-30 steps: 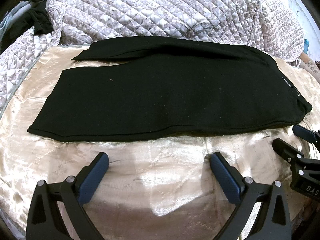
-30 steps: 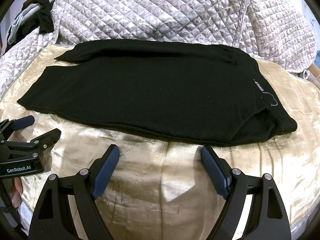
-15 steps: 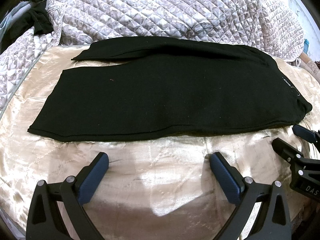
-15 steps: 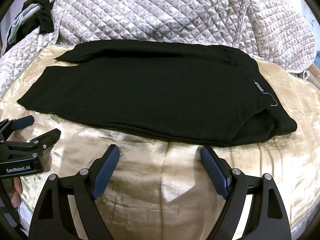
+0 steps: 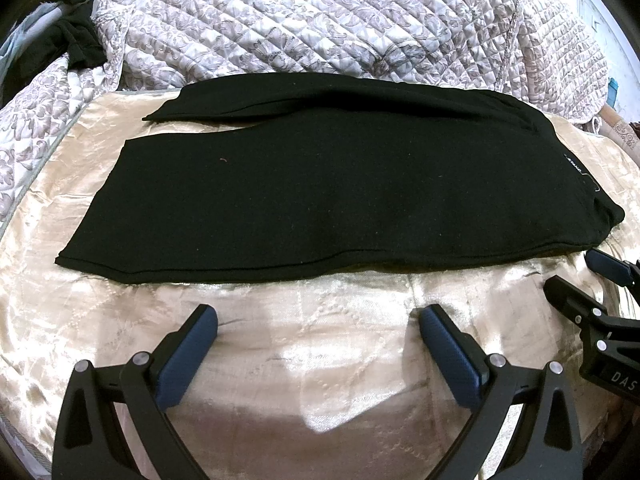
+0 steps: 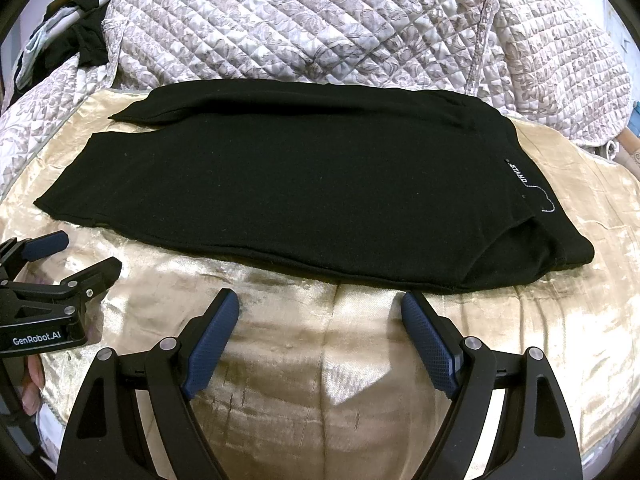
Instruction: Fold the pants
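Pants (image 5: 320, 200), black knit, lie flat on shiny gold satin sheet (image 5: 320, 360).

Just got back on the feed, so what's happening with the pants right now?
The black pants lie flat on the gold sheet, folded lengthwise with one leg over the other, cuffs to the left and waistband to the right. Neither gripper touches them. The left gripper and right gripper both hover open just short of the near edge, holding nothing. A quilt is bunched up behind the pants. The crosswise folds are not yet done.
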Demonstrator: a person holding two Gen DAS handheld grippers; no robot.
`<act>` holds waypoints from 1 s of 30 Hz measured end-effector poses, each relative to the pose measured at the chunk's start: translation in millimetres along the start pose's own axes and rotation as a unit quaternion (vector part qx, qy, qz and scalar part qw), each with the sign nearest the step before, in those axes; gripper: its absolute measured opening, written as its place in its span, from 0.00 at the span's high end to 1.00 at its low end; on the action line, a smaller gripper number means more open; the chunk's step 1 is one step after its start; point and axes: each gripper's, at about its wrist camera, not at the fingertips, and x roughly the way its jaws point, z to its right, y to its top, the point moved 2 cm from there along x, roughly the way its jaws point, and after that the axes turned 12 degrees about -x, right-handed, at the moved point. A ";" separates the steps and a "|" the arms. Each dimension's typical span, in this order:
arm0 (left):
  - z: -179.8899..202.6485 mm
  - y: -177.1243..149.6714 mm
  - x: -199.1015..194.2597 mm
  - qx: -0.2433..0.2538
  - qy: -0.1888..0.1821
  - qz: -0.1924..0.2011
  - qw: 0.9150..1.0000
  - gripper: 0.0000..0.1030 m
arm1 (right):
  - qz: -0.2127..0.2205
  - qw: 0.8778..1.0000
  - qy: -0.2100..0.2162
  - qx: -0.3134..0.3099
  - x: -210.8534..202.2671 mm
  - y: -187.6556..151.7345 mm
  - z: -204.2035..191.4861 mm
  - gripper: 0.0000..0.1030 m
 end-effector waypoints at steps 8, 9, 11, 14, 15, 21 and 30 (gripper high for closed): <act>0.2 -0.2 0.0 0.000 0.000 0.000 1.000 0.00 | 0.001 1.000 0.000 0.000 0.2 -0.9 -0.3 0.19; 0.2 -0.3 0.0 0.000 0.001 0.000 1.000 0.00 | 0.001 1.000 0.000 0.001 0.2 -1.2 -0.4 0.19; -0.3 0.2 -0.4 0.000 0.001 0.000 1.000 0.00 | 0.001 1.000 0.000 0.001 -0.1 0.1 0.2 0.19; -0.7 1.3 -0.7 0.002 0.004 0.000 1.000 0.00 | 0.000 1.000 0.001 0.002 0.0 0.1 0.3 0.19; -0.2 1.0 -1.0 0.003 0.004 -0.001 1.000 0.00 | 0.001 1.000 0.002 0.002 -0.2 1.0 0.7 0.19; -3.7 1.9 -2.3 -0.002 -0.008 -0.007 1.000 0.00 | 0.000 1.000 0.013 0.002 -0.3 1.6 4.4 0.19; -2.8 1.3 -4.7 -0.007 -0.018 -0.008 1.000 0.02 | 0.021 0.999 0.049 0.003 -7.0 -3.5 9.3 0.19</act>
